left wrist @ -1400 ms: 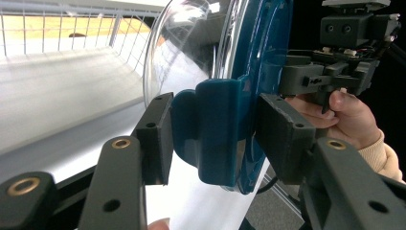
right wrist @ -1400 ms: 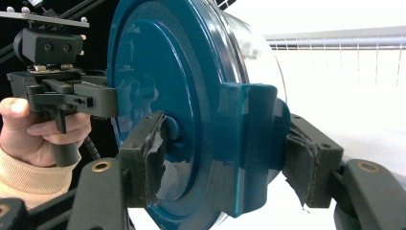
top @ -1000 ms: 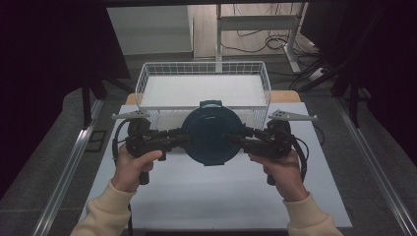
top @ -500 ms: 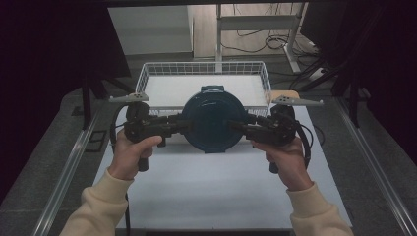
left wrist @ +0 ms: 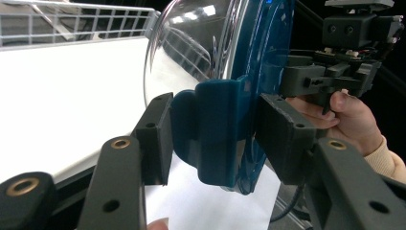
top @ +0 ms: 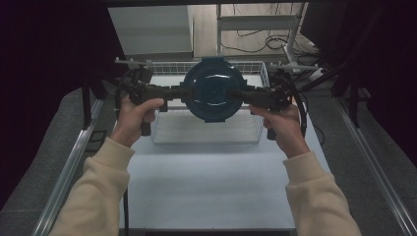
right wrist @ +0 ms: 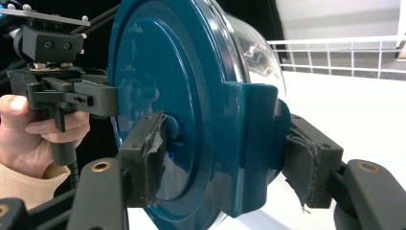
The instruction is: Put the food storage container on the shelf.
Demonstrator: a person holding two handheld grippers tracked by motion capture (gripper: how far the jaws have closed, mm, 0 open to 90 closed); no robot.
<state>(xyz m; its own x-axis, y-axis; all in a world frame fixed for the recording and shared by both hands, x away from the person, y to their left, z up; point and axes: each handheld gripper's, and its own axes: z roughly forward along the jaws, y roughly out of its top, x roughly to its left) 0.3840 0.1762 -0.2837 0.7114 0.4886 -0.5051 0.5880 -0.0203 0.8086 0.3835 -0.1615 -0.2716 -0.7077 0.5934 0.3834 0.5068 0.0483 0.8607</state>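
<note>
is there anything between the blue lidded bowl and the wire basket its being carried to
Nothing visible blocks it. The blue lidded bowl hangs in the air, clamped at its side tabs by the left gripper and right gripper, over the wire basket, whose white floor looks bare.

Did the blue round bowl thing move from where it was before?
Yes. The blue lidded container, clamped between the left gripper and right gripper, has moved away from the person: it was in front of the wire basket and is now above it.
</note>
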